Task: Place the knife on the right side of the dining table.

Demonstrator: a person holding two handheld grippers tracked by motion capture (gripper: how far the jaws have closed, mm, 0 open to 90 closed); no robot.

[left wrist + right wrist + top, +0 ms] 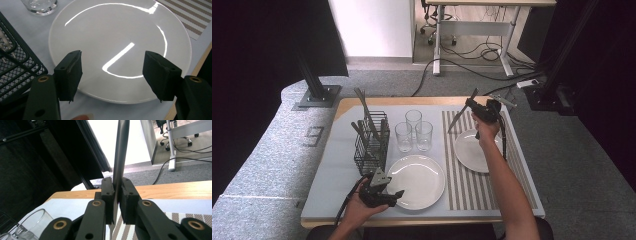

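High view: two plates (417, 181), three glasses (414, 131), perhaps four utensils (371, 125) in the basket (370, 156).

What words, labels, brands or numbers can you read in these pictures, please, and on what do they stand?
None can be read: the plates, glasses, basket, striped mat and both grippers bear no writing.
A pale mark on the grey floor is too blurred to read.

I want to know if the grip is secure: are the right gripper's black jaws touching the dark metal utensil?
Touching. In the right gripper view, the right gripper has both jaws pressed against the slim dark metal utensil, no gap.
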